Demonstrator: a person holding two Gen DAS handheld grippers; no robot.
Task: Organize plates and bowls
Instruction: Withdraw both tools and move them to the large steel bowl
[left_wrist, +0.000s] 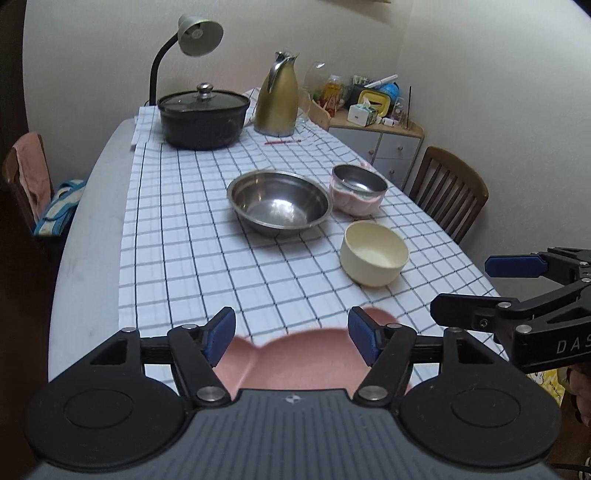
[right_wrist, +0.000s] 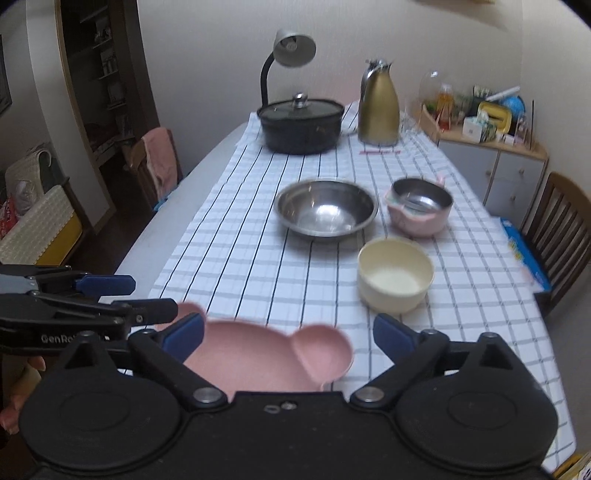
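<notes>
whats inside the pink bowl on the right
A smaller steel bowl sits nested inside the pink bowl. Whatever lies beneath the steel one is covered, so it cannot be seen.

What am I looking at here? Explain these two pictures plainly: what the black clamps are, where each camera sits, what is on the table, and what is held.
No robot: a person carries two clamps. Each picture comes from a camera on one clamp, looking along its blue-tipped fingers. The left hand-held gripper and right hand-held gripper are both open and hold nothing. On the checked tablecloth lie a pink bear-shaped plastic plate, nearest, a cream round bowl, a wide steel bowl, and a steel bowl nested in a pink bowl. Farther off stand a lidded black pot and a gold jug.
</notes>
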